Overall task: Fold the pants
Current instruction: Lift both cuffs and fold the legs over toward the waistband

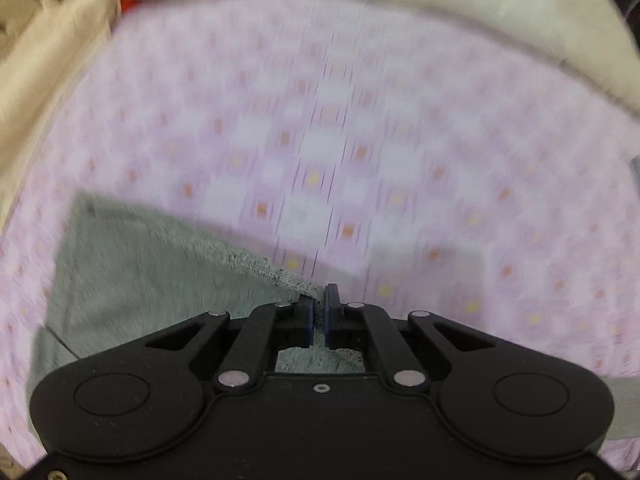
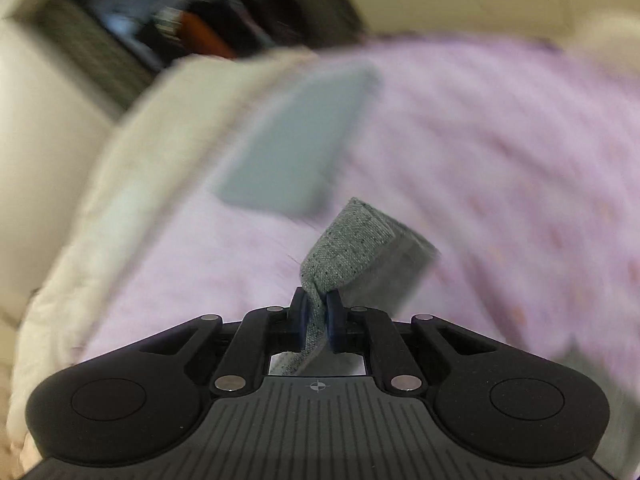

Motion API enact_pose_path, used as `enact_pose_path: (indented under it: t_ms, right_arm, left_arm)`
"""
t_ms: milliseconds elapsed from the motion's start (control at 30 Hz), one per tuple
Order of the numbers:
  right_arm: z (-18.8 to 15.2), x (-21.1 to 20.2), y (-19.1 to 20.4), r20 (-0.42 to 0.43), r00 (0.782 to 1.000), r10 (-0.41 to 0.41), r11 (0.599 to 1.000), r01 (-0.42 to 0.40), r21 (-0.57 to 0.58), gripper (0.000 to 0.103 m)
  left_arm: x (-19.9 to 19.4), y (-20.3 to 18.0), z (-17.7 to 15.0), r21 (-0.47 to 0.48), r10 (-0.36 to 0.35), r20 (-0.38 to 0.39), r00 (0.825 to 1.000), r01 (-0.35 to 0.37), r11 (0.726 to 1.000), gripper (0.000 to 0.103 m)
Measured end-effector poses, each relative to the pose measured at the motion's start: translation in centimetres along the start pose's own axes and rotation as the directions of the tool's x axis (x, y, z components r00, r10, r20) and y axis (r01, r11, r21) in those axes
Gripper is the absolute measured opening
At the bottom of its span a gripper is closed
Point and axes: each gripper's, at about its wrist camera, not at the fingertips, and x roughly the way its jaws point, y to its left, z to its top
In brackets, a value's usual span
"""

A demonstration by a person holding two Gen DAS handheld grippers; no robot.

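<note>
The grey pants [image 1: 132, 276] lie on a pink patterned sheet [image 1: 360, 120]. My left gripper [image 1: 318, 312] is shut on an edge of the grey pants, with the cloth spreading out to the left below it. In the right wrist view, my right gripper [image 2: 317, 312] is shut on a folded grey edge of the pants [image 2: 348, 248] that sticks up between the pads. Another flat part of the pants [image 2: 296, 140] lies farther off on the pink sheet [image 2: 500, 160]. Both views are blurred.
A cream quilted cover [image 1: 480, 4] borders the pink sheet at the far side and left. In the right wrist view the cream cover [image 2: 132, 184] runs along the left, with dark clutter [image 2: 180, 20] beyond it.
</note>
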Motion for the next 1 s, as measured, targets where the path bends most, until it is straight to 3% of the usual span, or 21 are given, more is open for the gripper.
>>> enact_pose_path:
  t_ms: [133, 233, 333, 433, 500, 600, 700, 833, 933, 1000]
  right_arm:
    - [1.3, -4.9, 0.6, 0.067, 0.995, 0.077, 0.994, -0.072, -0.077, 0.009]
    - [-1.1, -6.6, -2.2, 0.011, 1.000, -0.001, 0.998, 0.001, -0.058, 0.009]
    - [-4.3, -6.0, -5.7, -0.069, 0.988, -0.140, 0.990, 0.138, -0.034, 0.009]
    - [-7.7, -4.4, -8.8, -0.167, 0.947, -0.274, 0.962, 0.268, -0.058, 0.009]
    - [-9.0, -3.5, -9.6, -0.193, 0.931, -0.309, 0.951, 0.302, -0.067, 0.009]
    - [-8.9, -3.6, -9.2, -0.168, 0.942, -0.290, 0.957, 0.283, -0.067, 0.009]
    - [-7.6, -5.0, -7.5, -0.112, 0.964, -0.242, 0.966, 0.228, -0.124, 0.009]
    - [-6.1, -9.2, -6.1, -0.010, 0.987, -0.163, 0.971, 0.158, -0.177, 0.009]
    - [-7.1, -12.0, -7.4, 0.020, 0.985, -0.174, 0.962, 0.174, -0.210, 0.009]
    - [-8.2, -11.4, -9.7, -0.046, 0.972, -0.230, 0.957, 0.218, -0.193, 0.009]
  left_arm:
    - [-7.1, 1.4, -1.4, -0.003, -0.049, 0.140, 0.989, 0.050, 0.999, 0.005]
    - [-9.9, 3.1, -5.1, -0.002, -0.056, 0.155, 0.986, 0.057, 0.998, 0.006]
    - [-8.7, 4.2, -10.6, -0.006, -0.032, 0.048, 0.998, 0.033, 0.999, 0.006]
    - [-4.7, 5.1, -16.3, 0.015, 0.009, -0.132, 0.991, -0.007, 1.000, 0.006]
    - [-2.2, 5.2, -18.4, 0.042, 0.047, -0.208, 0.977, -0.039, 0.998, 0.005]
    - [-0.2, 5.7, -19.4, 0.027, 0.053, -0.267, 0.962, -0.048, 0.999, 0.005]
    - [-1.2, 5.4, -18.1, 0.020, 0.032, -0.223, 0.974, -0.028, 0.999, 0.005]
    - [-5.7, 4.4, -16.7, 0.075, 0.001, -0.080, 0.997, 0.005, 0.997, 0.005]
    - [-9.2, 4.2, -17.6, 0.126, -0.004, 0.029, 1.000, 0.000, 0.992, 0.005]
    - [-9.2, 4.2, -18.7, 0.139, 0.008, 0.018, 1.000, -0.010, 0.990, 0.005]
